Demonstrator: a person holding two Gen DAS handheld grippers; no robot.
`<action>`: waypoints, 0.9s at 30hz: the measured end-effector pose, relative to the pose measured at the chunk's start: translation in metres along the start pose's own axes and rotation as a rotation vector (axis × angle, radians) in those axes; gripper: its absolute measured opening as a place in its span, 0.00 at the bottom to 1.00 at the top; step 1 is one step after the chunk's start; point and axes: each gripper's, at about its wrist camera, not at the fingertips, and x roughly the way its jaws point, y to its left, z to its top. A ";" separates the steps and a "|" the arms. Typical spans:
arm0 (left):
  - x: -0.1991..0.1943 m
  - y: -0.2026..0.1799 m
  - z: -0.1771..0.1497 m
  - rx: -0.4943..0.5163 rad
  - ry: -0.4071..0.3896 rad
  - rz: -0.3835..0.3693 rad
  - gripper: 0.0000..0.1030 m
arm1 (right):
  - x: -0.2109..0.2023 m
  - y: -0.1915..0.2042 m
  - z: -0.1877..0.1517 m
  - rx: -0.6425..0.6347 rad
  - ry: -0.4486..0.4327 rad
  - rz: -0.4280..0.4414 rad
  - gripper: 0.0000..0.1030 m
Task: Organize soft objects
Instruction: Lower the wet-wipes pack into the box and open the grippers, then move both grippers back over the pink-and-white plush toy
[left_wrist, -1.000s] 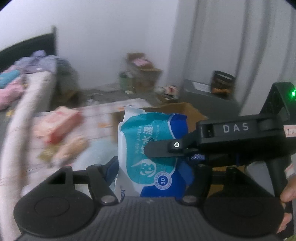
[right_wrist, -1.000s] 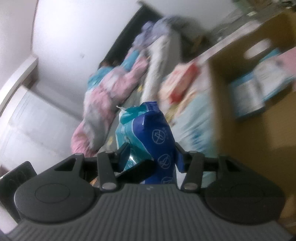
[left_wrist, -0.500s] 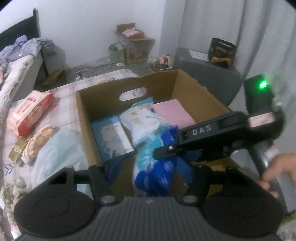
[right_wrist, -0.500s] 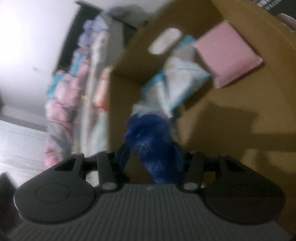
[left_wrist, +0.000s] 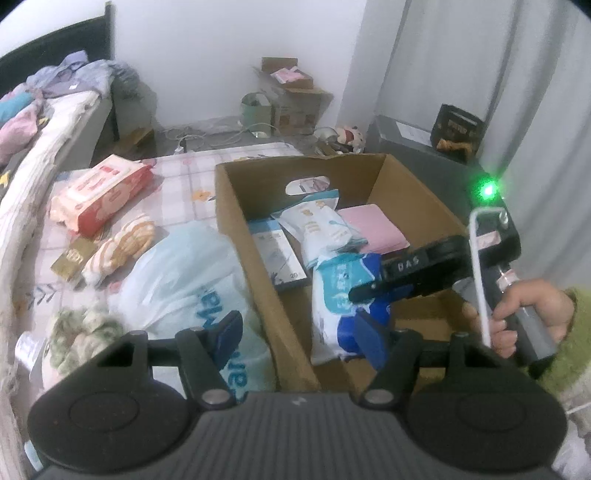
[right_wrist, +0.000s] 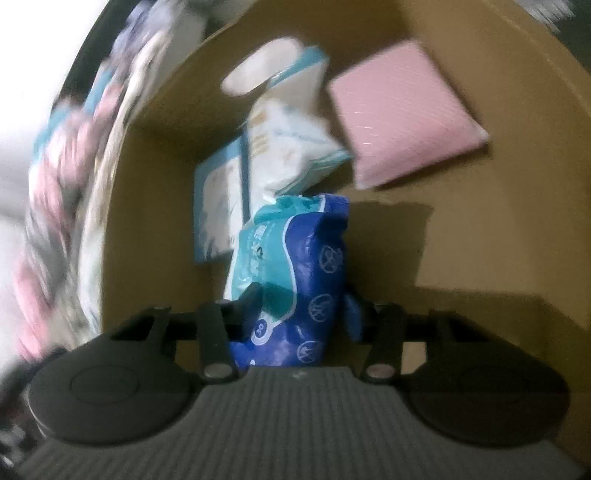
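Right gripper (right_wrist: 301, 306): clenched on a blue wipes pack (right_wrist: 295, 280), jaws closing, the pack between them; it reaches down into the cardboard box (left_wrist: 243, 221); a hand (left_wrist: 532, 314) in a green sleeve holds its handle
Left gripper (left_wrist: 301, 339): released, nothing between its jaws; it hovers over the near wall of the box, one finger outside the box and one inside
Blue wipes pack: inside the box near its front, standing on end in the right gripper; its top edge touches the white pack behind it
Box contents: a white pack (left_wrist: 317, 225) leaning toward the back wall; a flat blue-edged pack (left_wrist: 277, 254) just beside it by the left wall; a pink pack (left_wrist: 373, 229) to the right, flat on the bottom
Bed (left_wrist: 177, 177): the box sits on a checked sheet; beside the box lies a pale plastic bag (left_wrist: 184, 280); farther left a red and white pack (left_wrist: 99, 192) and a striped soft roll (left_wrist: 122, 243), well apart from the box
Background: blurred bedding in the right wrist view; details cannot be told
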 end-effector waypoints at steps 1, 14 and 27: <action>-0.002 0.002 0.000 -0.003 -0.003 0.000 0.66 | 0.002 0.005 0.000 -0.036 0.026 0.001 0.39; -0.018 0.026 -0.015 -0.046 -0.030 0.024 0.66 | 0.027 0.039 -0.005 -0.090 0.080 0.022 0.37; -0.034 0.072 -0.054 -0.103 -0.030 0.052 0.75 | 0.004 0.039 -0.008 0.011 -0.020 0.018 0.49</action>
